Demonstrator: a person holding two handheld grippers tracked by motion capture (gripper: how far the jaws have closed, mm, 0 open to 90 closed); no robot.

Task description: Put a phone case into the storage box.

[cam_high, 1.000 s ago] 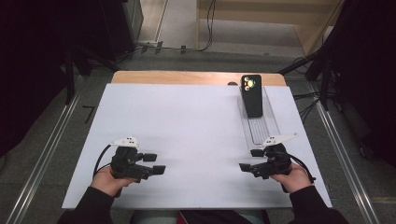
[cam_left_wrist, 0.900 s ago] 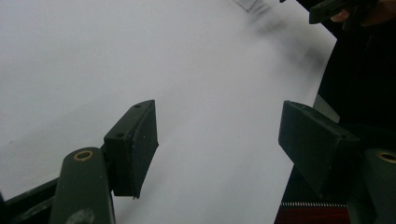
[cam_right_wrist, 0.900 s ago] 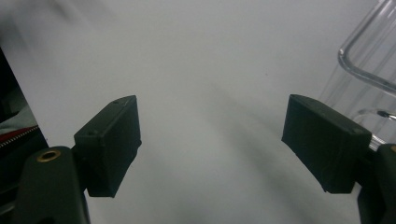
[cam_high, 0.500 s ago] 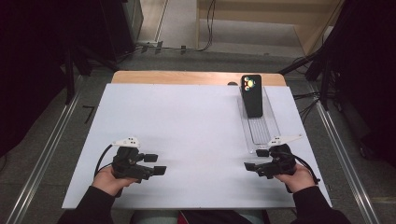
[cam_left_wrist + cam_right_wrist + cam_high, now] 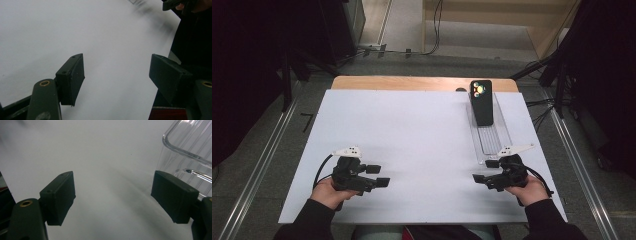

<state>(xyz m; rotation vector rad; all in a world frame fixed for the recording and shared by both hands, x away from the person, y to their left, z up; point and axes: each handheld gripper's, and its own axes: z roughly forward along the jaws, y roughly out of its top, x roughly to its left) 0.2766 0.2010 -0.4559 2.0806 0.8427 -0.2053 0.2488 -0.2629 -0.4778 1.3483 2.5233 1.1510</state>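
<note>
A black phone [image 5: 480,101], back side up with its camera cluster at the far end, lies on the far part of a long clear plastic tray [image 5: 490,141] at the right of the white table. My right gripper [image 5: 484,171] is open and empty, low over the table just in front of the tray's near end. In the right gripper view its jaws [image 5: 112,195] stand wide apart, with the clear tray [image 5: 190,145] at the upper right. My left gripper [image 5: 379,175] is open and empty at the near left, pointing right; the left gripper view [image 5: 116,75] looks across bare table.
The white board [image 5: 412,140] lies on a wooden tabletop [image 5: 412,82] that shows along the far edge. Metal rails run down both sides on the floor. Cables and dark equipment stand beyond the table. The other hand and its gripper [image 5: 175,3] show at the left gripper view's top right.
My right gripper has shifted slightly to the right, near the tray's front end. The left gripper has stayed about where it was. Phone and tray have not moved.
</note>
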